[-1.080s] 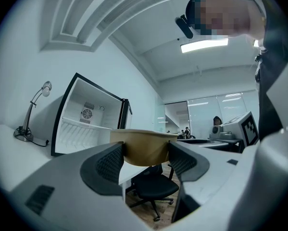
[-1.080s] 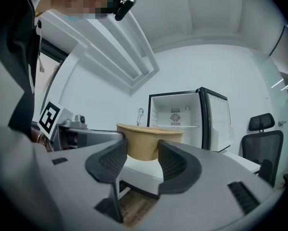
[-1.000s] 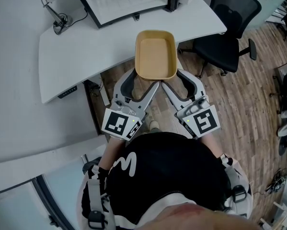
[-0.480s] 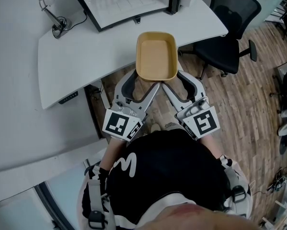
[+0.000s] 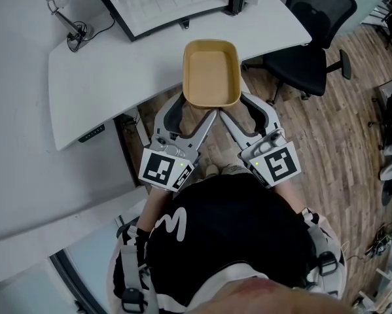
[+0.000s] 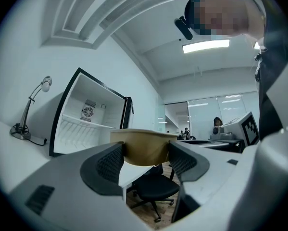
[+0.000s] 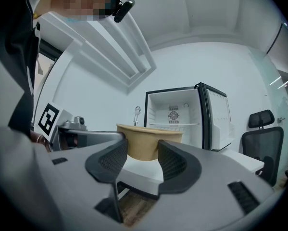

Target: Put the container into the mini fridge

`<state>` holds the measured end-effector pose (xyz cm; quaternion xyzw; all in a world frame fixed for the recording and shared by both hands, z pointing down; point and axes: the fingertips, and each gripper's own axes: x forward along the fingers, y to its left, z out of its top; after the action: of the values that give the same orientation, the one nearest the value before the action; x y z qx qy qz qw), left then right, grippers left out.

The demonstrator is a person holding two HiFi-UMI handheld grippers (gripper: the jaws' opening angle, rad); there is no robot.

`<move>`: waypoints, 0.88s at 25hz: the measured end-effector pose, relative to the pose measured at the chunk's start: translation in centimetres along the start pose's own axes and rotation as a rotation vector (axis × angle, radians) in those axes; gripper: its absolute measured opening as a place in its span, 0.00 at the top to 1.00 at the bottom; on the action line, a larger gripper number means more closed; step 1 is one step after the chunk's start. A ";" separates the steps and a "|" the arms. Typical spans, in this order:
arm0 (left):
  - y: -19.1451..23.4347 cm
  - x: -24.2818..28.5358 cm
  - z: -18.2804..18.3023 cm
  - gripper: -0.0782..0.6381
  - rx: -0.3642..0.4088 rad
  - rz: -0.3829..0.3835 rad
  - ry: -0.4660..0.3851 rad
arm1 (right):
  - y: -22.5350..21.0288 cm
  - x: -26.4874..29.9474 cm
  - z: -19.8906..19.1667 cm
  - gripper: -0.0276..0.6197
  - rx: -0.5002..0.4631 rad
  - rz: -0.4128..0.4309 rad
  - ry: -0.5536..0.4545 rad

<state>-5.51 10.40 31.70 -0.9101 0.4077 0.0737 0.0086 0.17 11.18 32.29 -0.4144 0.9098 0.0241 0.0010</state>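
**Q:** What does the head view show?

**A:** Looking steeply down, an empty tan container (image 5: 212, 74) is held in the air over the front edge of a white counter (image 5: 110, 77). The left gripper (image 5: 194, 110) and right gripper (image 5: 238, 108) both clasp its near end. Their tips are hidden under it. Beyond it, an open fridge (image 5: 169, 2) stands on the counter, cut off by the top edge so only part of its white inside shows. A lamp (image 5: 63, 12) sits at the counter's far left. A black chair (image 5: 307, 41) stands on the wood floor (image 5: 339, 149) to the right. The person's dark top (image 5: 228, 241) fills the bottom of the view.

**Q:** And the left gripper view?

**A:** The jaws are drawn in narrow on the container (image 6: 144, 146), with its tan wall pinched between the two dark pads. Only its near end shows. Behind it to the left is the fridge (image 6: 88, 117), with its door open and a shelf and a round fan grille inside. The lamp (image 6: 31, 109) stands further left. The chair (image 6: 153, 189) shows below, partly hidden by the jaws.

**Q:** And the right gripper view?

**A:** Here too the jaws close narrow on the container (image 7: 151, 141), pads against its sides. The open fridge (image 7: 182, 117) stands right behind it, its lower part hidden by the container. The lamp (image 7: 137, 112) is small and hard to make out. The chair (image 7: 261, 138) is at the right edge, its lower part cut off.
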 end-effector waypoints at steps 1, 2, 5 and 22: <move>0.0 0.0 0.0 0.48 -0.002 -0.002 -0.001 | 0.0 0.0 0.2 0.64 -0.001 -0.001 -0.007; -0.1 0.0 0.0 0.48 -0.003 -0.003 -0.002 | 0.0 -0.1 0.3 0.64 -0.002 -0.003 -0.011; -0.3 -0.1 0.0 0.48 -0.002 -0.010 -0.003 | 0.1 -0.2 0.3 0.64 0.002 -0.010 -0.009; 0.7 0.7 -0.9 0.48 -0.019 -0.010 0.009 | -0.7 0.7 -0.6 0.64 0.013 -0.018 -0.004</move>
<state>-5.47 9.38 32.48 -0.9125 0.4025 0.0735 -0.0017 0.23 10.17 32.81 -0.4226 0.9061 0.0189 0.0060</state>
